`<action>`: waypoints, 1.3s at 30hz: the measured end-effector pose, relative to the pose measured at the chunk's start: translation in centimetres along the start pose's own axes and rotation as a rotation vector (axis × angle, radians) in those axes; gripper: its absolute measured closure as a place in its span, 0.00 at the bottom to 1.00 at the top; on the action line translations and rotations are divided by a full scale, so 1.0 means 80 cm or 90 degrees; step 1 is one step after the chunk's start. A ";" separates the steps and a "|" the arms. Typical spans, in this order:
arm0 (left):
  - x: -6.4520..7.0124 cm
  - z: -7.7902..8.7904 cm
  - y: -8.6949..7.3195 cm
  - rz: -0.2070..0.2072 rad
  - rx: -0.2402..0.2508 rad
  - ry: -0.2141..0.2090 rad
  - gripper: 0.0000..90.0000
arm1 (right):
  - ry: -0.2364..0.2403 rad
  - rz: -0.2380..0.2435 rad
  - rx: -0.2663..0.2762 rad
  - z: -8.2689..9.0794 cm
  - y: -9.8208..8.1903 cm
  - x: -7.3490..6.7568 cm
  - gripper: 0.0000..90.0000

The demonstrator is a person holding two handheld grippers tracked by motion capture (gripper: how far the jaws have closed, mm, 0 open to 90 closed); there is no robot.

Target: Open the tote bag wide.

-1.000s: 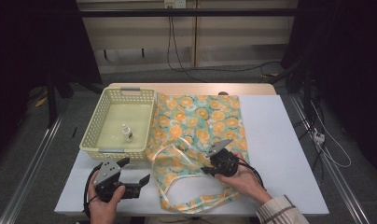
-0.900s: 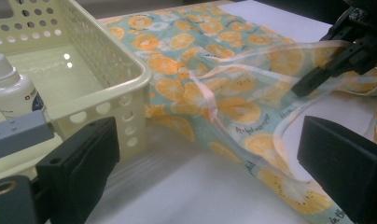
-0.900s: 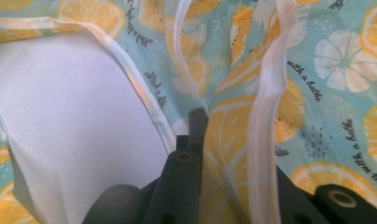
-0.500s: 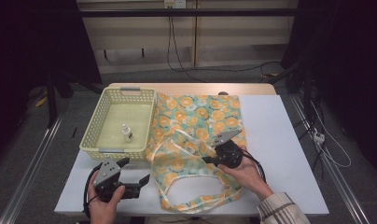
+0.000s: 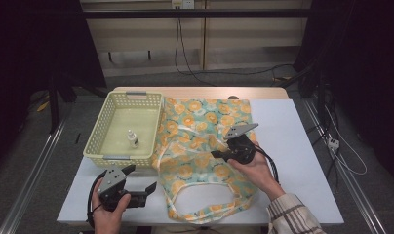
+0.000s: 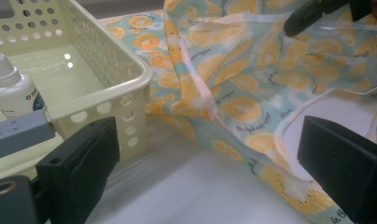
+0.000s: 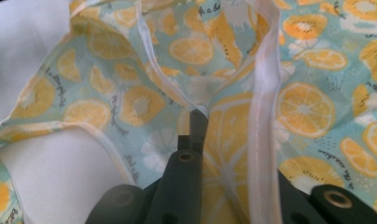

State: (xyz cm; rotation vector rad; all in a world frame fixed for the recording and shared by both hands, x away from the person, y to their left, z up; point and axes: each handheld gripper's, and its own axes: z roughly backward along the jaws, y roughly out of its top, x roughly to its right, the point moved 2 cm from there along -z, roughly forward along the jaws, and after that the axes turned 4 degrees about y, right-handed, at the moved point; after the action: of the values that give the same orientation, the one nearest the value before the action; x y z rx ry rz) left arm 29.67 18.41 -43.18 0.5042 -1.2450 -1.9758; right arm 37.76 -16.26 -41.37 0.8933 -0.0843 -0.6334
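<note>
A white surface [image 5: 302, 146] carries a pale yellow perforated basket [image 5: 109, 146] at the left and, just beside it and touching its right wall, a fruit-print fabric bag [image 5: 195, 122] in teal with orange and yellow slices, spread flat toward the far edge. The bag's white-edged handle straps loop out toward the person, one loop [image 5: 209, 212] lying on the near part of the surface. Inside the basket stands a small white bottle [image 5: 132, 140], upright, near the basket's middle; in the left gripper view it appears at the left edge [image 6: 11, 91]. The right gripper [image 5: 219, 154], held in the person's right hand [image 5: 256, 170], sits over the middle of the bag — its fingers are clenched on a fold of the cloth at a white seam, as the right gripper view shows [image 7: 196, 121], and the fabric rises in a ridge toward that point. The left gripper [image 5: 141, 187], in the left hand [image 5: 109, 212], rests low at the near left of the surface, just in front of the basket — its fingers [image 6: 81, 161] stand wide apart and hold nothing, with the basket's corner and the bag's edge between them in its view.
</note>
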 end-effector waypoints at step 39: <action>-0.014 0.005 0.010 0.008 -0.006 -0.002 0.07 | -0.032 0.001 0.136 0.043 0.059 0.026 1.00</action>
State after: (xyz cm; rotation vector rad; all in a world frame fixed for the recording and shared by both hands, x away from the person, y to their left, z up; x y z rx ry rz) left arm 30.42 19.26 -42.38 0.4890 -1.2379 -1.9718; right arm 40.62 -17.65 -36.09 1.0838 -0.2011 -0.6538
